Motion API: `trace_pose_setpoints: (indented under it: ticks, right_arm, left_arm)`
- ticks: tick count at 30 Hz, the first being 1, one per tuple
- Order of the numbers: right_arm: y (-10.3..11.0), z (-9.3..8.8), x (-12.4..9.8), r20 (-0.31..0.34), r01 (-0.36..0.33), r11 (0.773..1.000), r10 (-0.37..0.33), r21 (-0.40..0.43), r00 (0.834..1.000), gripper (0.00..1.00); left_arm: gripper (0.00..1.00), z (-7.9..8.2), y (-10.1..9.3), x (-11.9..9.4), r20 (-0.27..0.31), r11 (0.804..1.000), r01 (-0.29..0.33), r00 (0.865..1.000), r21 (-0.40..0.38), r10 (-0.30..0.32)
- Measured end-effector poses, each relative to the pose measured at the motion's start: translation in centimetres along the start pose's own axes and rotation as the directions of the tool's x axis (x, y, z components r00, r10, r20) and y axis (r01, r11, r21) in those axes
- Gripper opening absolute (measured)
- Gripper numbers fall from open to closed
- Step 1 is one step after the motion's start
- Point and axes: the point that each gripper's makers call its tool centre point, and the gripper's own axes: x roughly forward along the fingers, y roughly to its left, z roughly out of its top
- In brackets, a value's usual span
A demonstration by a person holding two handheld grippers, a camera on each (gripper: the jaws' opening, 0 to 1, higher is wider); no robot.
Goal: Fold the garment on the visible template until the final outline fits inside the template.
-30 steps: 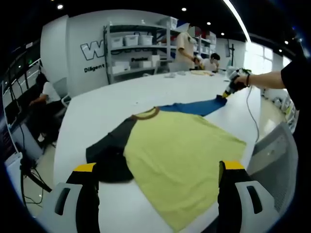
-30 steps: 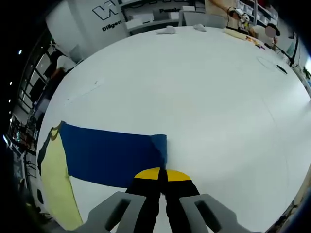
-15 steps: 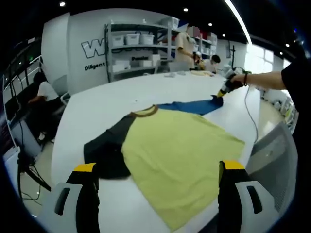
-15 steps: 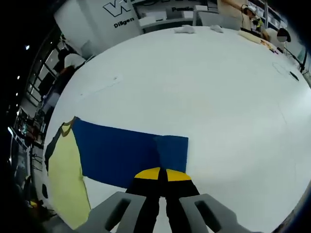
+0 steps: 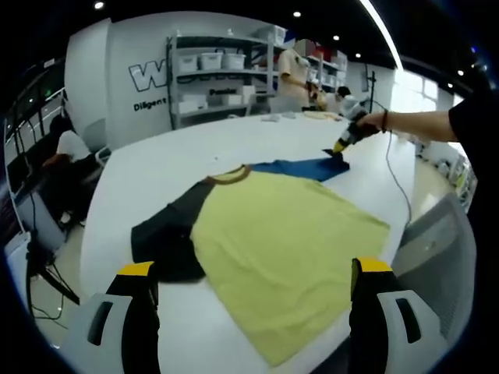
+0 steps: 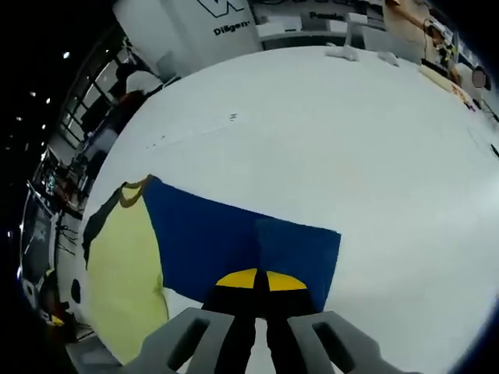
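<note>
Garment first: a short-sleeved T-shirt with a yellow-green cloth body [image 5: 284, 261], one black sleeve [image 5: 164, 241] and one blue sleeve [image 5: 300, 167], lies flat on the white round table [image 5: 156, 171].

In the left gripper view, going from 9 o'clock to 3, the black sleeve lies at 10 o'clock from the left gripper [image 5: 251, 312], the yellow-green body straight ahead at 12, and the blue sleeve far off at 1 o'clock. The left fingers [image 5: 139, 300] stand spread wide, holding nothing.

In the right gripper view the right gripper [image 6: 261, 282] has its fingers pressed together on the blue sleeve's near edge. The sleeve's long axis runs from the fingers toward 10 o'clock, where it meets the yellow-green body [image 6: 125, 269]. A fold inward would seemingly carry the cuff along that axis; the right gripper is the nearer.
</note>
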Motion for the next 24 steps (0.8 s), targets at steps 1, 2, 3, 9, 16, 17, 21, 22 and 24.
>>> trace_pose_setpoints:
  ticks: [1, 2, 3, 9, 16, 17, 21, 22, 24]
  right_arm:
    - [0.4, 0.1, 0.1, -0.003, 0.002, 1.0, -0.003, -0.016, 1.0, 0.0]
    - [0.6, 0.2, 0.1, -0.002, 0.005, 1.0, -0.005, -0.022, 1.0, 0.0]
    - [1.0, 0.3, 0.2, -0.006, 0.002, 0.999, -0.003, -0.036, 1.0, 0.0]
    - [2.7, 0.7, 0.5, -0.013, -0.019, 0.998, 0.018, -0.057, 1.0, 0.0]
    - [5.1, 1.1, 1.0, -0.011, -0.047, 0.995, 0.047, -0.084, 0.999, 0.0]
    - [5.5, 1.2, 1.1, -0.01, -0.056, 0.995, 0.055, -0.081, 0.998, 0.0]
    - [7.2, 1.1, 1.5, -0.007, -0.086, 0.994, 0.086, -0.071, 0.996, 0.0]
    - [7.5, 1.1, 1.6, -0.007, -0.087, 0.994, 0.086, -0.071, 0.996, 0.0]
    - [8.4, 1.1, 1.8, -0.011, -0.094, 0.992, 0.094, -0.081, 0.996, 0.0]
  left_arm:
    - [0.99, 0.0, 0.0, 0.0, 0.0, 1.0, -0.001, 1.0, 0.001, 0.001]
    - [0.99, 0.0, 0.0, -0.1, 0.002, 1.0, -0.004, 1.0, 0.0, 0.004]
    - [0.99, 0.0, 0.1, -0.1, 0.003, 1.0, -0.004, 1.0, 0.0, 0.004]
    - [0.99, 0.0, 0.1, -0.4, 0.002, 1.0, -0.011, 1.0, 0.005, 0.011]
    - [0.99, -0.2, -0.1, -0.2, -0.003, 1.0, -0.006, 1.0, 0.005, 0.006]
    - [0.99, -0.2, -0.2, -0.2, -0.004, 1.0, -0.005, 1.0, 0.004, 0.005]
    - [0.99, -0.1, -0.4, 0.0, -0.004, 1.0, 0.001, 1.0, 0.006, -0.001]
    - [0.99, -0.1, -0.5, 0.1, -0.004, 1.0, 0.005, 1.0, 0.006, -0.005]
    - [0.99, 0.0, -0.6, 0.1, -0.002, 1.0, 0.01, 1.0, 0.009, -0.01]
